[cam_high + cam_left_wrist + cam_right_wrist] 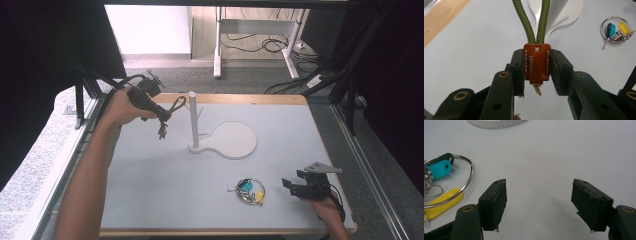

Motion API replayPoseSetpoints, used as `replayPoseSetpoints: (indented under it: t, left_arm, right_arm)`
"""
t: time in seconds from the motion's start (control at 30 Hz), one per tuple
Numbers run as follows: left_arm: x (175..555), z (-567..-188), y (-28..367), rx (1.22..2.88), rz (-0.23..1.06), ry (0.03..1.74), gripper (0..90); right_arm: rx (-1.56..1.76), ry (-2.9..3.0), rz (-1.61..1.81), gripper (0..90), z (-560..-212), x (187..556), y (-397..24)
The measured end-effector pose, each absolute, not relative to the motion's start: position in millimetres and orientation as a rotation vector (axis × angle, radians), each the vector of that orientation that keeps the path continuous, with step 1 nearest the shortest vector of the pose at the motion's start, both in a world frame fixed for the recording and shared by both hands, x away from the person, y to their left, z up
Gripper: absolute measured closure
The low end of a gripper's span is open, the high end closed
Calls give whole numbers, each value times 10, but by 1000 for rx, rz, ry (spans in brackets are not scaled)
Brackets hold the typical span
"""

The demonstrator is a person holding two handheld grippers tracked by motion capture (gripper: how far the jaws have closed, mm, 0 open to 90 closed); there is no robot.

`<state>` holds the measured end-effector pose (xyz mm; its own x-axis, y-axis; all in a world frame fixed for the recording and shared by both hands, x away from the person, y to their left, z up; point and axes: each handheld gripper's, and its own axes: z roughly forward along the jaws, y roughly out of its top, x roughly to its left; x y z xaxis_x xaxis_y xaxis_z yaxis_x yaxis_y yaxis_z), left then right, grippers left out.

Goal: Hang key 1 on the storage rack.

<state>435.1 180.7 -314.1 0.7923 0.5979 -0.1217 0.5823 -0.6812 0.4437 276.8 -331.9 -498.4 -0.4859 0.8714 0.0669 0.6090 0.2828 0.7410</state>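
Landmark: white post stand with round flat base (pixel 227 141), mid-table.
Green cord key strap with brown leather tab (pixel 167 114): left of stand's post, raised off the table (pixel 150 190).
Metal key ring with coloured tags (pixel 251 190): before stand, on table.
Right gripper (pixel 292 184): just right of key ring.

Black two-jaw grippers with brass-ringed holes, bare forearms, grey three-cornered plate on right gripper (pixel 299 185).

one lanyard (pixel 537 62); one key ring (pixel 250 190); one stand (pixel 222 139)

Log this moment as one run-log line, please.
left gripper: shut on leather tab of green cord loop, held up beside white stand | right gripper: open beside key ring
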Motion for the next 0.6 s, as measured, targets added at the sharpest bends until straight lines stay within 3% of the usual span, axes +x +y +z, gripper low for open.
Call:
replayPoseSetpoints:
  t: [0.6]
  left_arm:
    - [4400,-3419,1606,2548,-5,845,665]
  right_arm:
    - [1347,2214,1033,291,-4985,2769,-3325]
